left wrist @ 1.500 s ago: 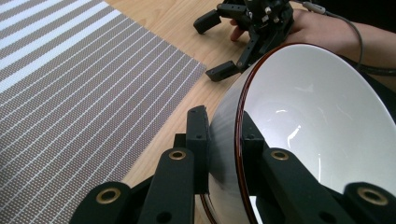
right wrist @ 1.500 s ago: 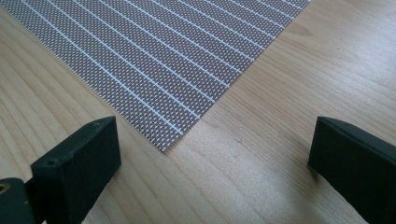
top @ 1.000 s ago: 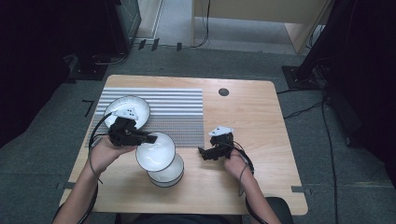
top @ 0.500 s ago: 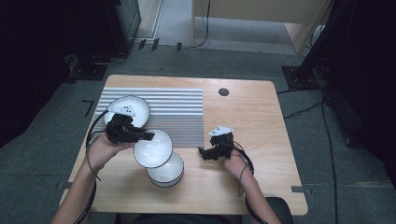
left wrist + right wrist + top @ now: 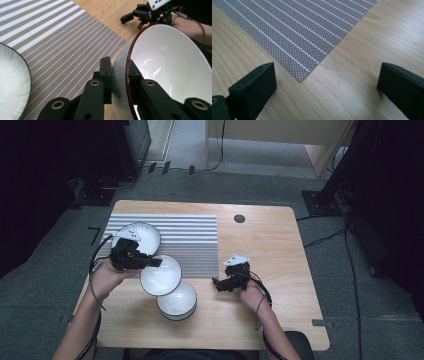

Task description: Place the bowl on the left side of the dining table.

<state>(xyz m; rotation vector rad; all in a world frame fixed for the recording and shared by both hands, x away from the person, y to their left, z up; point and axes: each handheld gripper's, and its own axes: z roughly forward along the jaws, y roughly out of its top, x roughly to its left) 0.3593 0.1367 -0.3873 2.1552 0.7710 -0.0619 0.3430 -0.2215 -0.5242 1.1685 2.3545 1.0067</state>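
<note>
I found no words, labels, brand marks or numbers that I could read in any view. The white bowls (image 5: 161, 275), the striped mat (image 5: 175, 237) and the counter (image 5: 270, 245) all bore plain surfaces, with nothing written on them.

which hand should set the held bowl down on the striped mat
Left: the left gripper already clamps the round white ceramic bowl by its rim, beside the striped mat. The right gripper is open and empty.
</note>
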